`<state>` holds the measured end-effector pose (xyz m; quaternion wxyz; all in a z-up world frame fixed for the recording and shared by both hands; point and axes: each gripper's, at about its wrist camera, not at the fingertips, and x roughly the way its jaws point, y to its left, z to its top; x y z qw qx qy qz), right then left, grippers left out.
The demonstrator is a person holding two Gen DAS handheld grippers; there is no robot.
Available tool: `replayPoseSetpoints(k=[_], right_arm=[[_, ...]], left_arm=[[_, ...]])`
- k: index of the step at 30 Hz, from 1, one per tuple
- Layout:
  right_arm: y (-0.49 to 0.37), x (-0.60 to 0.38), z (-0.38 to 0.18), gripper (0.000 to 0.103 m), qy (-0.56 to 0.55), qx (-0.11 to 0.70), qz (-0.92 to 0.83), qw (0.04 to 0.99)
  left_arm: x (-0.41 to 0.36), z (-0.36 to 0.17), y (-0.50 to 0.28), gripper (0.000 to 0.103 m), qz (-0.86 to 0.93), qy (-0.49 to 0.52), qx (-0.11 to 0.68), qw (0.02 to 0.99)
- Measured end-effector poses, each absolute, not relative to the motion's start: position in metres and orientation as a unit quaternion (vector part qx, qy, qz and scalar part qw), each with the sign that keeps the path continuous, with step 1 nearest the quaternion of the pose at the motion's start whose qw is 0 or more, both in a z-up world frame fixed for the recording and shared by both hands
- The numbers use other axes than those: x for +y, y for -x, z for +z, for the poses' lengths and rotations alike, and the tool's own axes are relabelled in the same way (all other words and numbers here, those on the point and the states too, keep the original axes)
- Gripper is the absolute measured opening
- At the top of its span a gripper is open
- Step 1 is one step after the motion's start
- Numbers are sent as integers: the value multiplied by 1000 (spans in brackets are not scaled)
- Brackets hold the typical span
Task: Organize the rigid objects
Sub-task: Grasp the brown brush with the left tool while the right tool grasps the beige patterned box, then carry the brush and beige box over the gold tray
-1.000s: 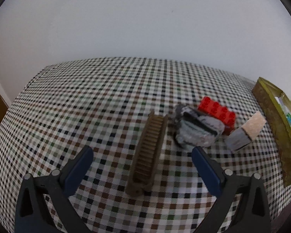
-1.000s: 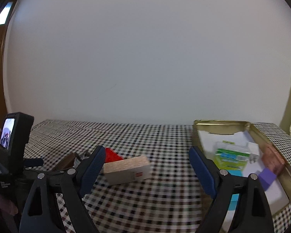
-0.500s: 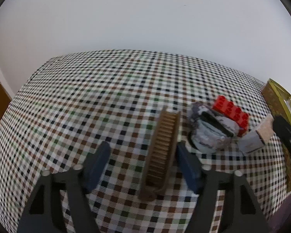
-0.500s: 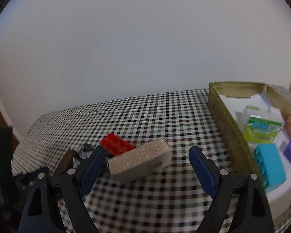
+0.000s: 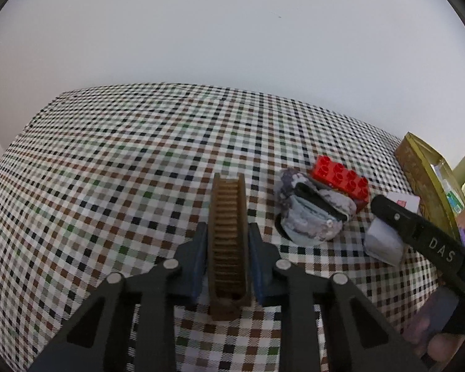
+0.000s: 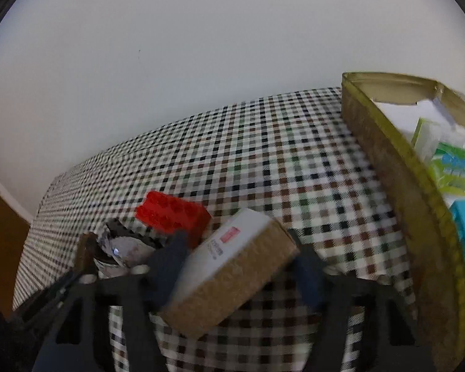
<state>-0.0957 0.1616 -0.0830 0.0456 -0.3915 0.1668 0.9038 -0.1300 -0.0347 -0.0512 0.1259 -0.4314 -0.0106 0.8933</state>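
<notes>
Left gripper (image 5: 228, 257) has its fingers clamped on both long sides of the brown comb (image 5: 228, 232), which lies flat on the checked tablecloth (image 5: 124, 170). Right gripper (image 6: 232, 263) has its fingers around the cork-faced box (image 6: 229, 276), pressing its sides; view is blurred, so contact is likely but can't be confirmed as firm.

Step in hand looks like picking both items for the gold tin (image 6: 387, 161) at the right. To do it well: lift the comb straight up, keep it level, since the grip sits near one end and the far end may droop. The box should clear the tin wall before moving across.

Comb's long axis runs straight away from the left camera, in line with the fingers, teeth up. Box's long axis lies diagonal, its white labelled end toward the red brick (image 6: 172, 214), its cork end near the camera. A grey crumpled pouch (image 5: 313, 214) sits between comb and brick, close to both.
</notes>
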Motion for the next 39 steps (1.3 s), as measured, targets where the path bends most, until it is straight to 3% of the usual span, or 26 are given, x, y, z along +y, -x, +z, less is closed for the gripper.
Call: replayPoseSetpoints(k=[6, 14, 17, 28, 32, 39], right_arm=[[83, 174, -80, 48, 403, 151, 902, -14], [67, 168, -76, 43, 399, 41, 915, -45], [73, 164, -80, 34, 408, 27, 911, -50], [76, 138, -88, 34, 422, -25, 904, -56], [72, 135, -83, 28, 411, -37, 909, -49], [51, 149, -55, 28, 322, 8, 945, -60]], left_arm=[[-35, -49, 127, 24, 893, 431, -11, 125], [-40, -50, 131, 24, 895, 430, -17, 117], [-43, -49, 131, 24, 896, 428, -23, 117], [-43, -50, 130, 24, 895, 430, -34, 116], [-46, -45, 125, 24, 903, 413, -45, 110], [-40, -24, 107, 23, 935, 338, -26, 107]])
